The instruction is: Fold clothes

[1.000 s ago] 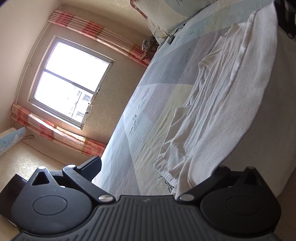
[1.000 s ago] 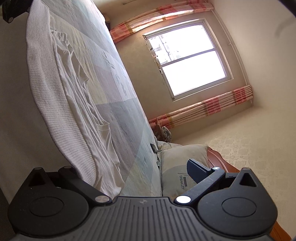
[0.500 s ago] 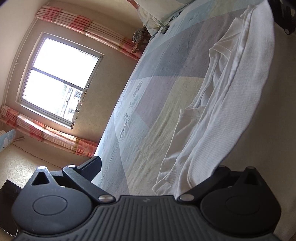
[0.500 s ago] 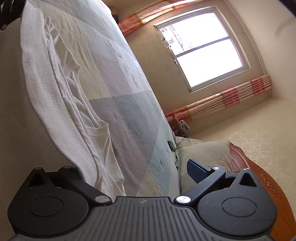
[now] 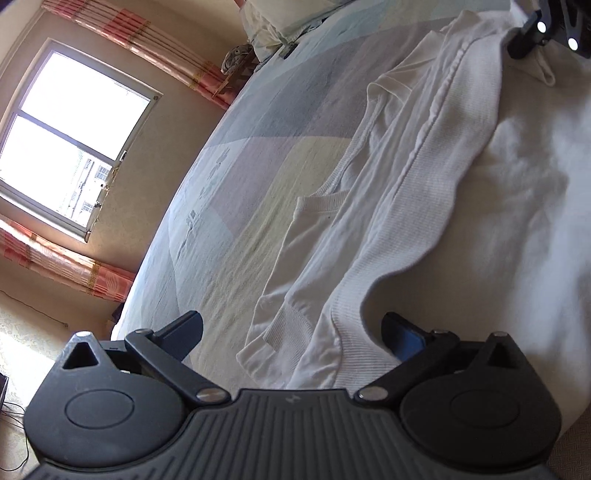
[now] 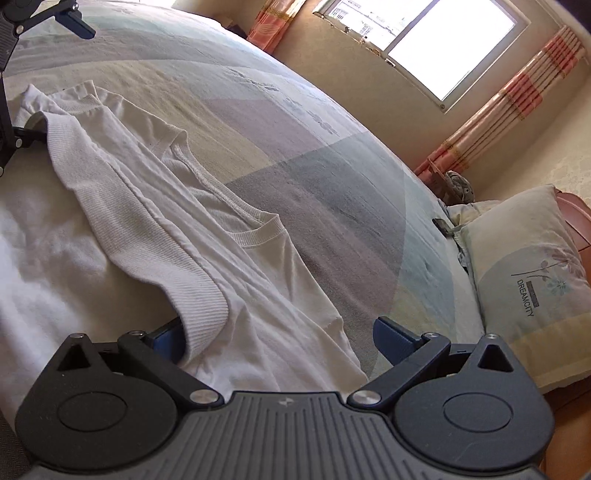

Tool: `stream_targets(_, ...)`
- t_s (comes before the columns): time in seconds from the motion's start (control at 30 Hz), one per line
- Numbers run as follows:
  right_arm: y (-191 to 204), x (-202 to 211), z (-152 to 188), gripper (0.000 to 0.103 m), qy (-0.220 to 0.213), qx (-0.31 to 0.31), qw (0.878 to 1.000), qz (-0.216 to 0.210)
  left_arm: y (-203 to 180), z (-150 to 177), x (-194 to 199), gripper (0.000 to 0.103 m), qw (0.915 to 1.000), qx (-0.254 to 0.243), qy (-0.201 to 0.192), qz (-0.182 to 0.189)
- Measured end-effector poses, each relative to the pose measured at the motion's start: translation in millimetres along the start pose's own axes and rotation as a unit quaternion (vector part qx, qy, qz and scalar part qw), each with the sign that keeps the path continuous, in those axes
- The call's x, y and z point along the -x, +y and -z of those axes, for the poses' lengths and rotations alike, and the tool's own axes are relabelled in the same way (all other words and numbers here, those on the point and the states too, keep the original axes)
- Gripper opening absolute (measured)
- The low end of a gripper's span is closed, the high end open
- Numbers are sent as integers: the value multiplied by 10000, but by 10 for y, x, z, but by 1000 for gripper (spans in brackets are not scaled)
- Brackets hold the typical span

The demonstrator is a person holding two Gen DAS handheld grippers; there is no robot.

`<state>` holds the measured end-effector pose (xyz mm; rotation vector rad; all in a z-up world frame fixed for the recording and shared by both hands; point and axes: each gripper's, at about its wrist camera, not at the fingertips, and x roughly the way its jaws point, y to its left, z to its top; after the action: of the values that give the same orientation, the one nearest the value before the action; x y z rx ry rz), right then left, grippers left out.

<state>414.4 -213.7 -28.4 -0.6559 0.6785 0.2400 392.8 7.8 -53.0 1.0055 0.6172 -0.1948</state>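
Observation:
A white shirt [image 5: 413, 206] lies on the bed, with a ribbed hem folded back over its body; the sleeves and neckline point toward the window. My left gripper [image 5: 295, 336] is open, low over the bed, and the hem's corner lies between its fingers. My right gripper [image 6: 280, 338] is open too, at the opposite corner of the shirt [image 6: 207, 236], where the ribbed hem drapes against its left finger [image 6: 166, 339]. Each gripper shows in the other's view: the right gripper [image 5: 546, 33] at the top right, the left gripper [image 6: 55, 77] at the top left.
The bedspread [image 5: 251, 177] with pastel colour blocks stretches toward a window [image 5: 62, 133] with pink striped curtains. A printed pillow [image 6: 532, 280] and a small dark object [image 6: 443, 226] lie at the head of the bed. A wooden headboard [image 6: 576, 221] stands behind the pillow.
Both cameras have rolled from sideways to level and dropped toward the bed. The shirt's hem, stretched taut between the grippers before, now lies slack and folded over the shirt.

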Motion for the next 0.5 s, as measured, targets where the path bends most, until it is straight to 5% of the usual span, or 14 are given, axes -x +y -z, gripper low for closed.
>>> stream_targets(0.2,-348,-49,107,103,136,-907,9943,-549,187,-43,-119,102,9996,188,147,120)
stream_targets(0.33,-608,-183,-80,103,56,-1214,9896,-769,543,-237,-299,102,9958,838,156,337)
stream_targets(0.43,-825,-308,-254,103,90,-1437,9850,-954,835,-341,-449,102,9858,1499,291,698)
stream_targets(0.5,-962,-360,-334,103,156,-1615,9807,-1091,1078,-326,-497,102,9690,2219,283,1050)
